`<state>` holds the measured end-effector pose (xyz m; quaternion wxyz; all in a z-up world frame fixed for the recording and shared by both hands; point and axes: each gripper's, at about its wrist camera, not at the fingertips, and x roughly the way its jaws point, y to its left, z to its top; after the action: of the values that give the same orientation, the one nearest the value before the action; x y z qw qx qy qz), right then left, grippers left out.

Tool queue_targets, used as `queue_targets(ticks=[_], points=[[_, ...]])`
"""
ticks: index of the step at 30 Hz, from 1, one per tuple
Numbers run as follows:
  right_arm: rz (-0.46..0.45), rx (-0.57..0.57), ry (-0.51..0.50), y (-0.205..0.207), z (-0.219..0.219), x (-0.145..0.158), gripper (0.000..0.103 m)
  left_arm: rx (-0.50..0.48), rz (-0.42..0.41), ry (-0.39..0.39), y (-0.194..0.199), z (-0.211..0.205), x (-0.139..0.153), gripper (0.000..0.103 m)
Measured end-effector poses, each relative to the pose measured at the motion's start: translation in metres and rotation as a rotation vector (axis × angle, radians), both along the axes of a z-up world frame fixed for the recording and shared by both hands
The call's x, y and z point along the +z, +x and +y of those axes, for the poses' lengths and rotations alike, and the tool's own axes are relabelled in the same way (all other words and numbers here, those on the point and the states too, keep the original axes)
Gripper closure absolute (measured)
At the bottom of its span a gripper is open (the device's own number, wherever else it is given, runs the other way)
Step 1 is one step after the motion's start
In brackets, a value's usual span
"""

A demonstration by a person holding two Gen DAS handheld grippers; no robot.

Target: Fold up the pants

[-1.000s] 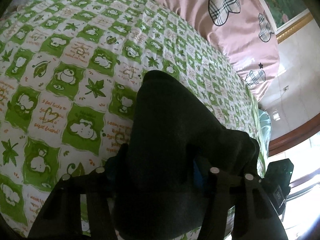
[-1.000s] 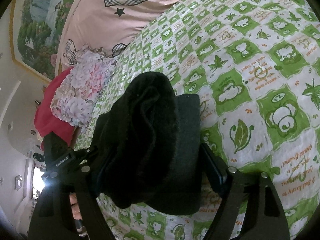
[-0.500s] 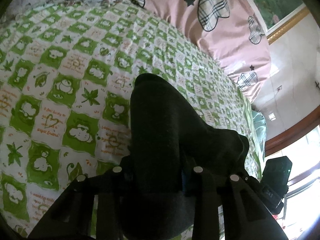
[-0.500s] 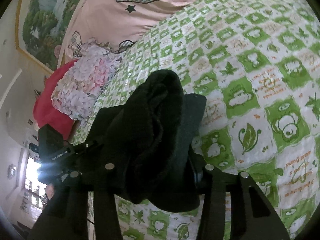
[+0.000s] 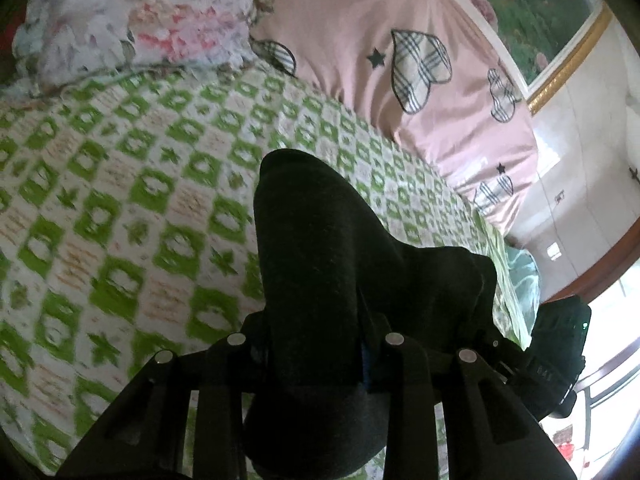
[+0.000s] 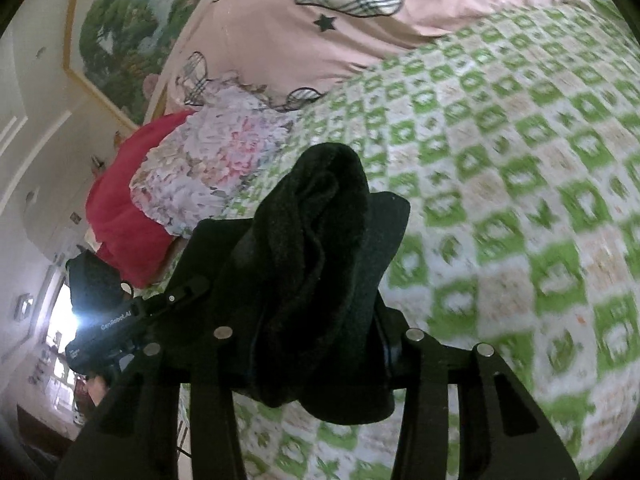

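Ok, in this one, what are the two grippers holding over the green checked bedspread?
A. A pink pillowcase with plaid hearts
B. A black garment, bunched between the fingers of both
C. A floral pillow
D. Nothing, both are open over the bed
B: the black pants are clamped in the left gripper and bunched in the right gripper, above the bedspread; the pink pillow lies untouched behind.

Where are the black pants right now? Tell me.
In both wrist views the black pants fill the centre, pinched in the left gripper and the right gripper above the green checked bedspread.
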<state>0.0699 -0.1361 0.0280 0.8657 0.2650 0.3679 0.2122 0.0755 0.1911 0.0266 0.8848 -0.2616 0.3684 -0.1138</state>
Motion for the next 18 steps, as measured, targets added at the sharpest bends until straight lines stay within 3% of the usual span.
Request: queue_targets(ticks=[10,18], points=[[-0.039,0.089,-0.017,0.055,0.033,0.006,0.058,0.103,-0.006,0.042,0.019,0.034,0.008,0.073],[-0.017,0.14,-0.046,0.089,0.052,-0.006,0.058,0.154,0.024,0.079,0.038,0.049,-0.007,0.073]])
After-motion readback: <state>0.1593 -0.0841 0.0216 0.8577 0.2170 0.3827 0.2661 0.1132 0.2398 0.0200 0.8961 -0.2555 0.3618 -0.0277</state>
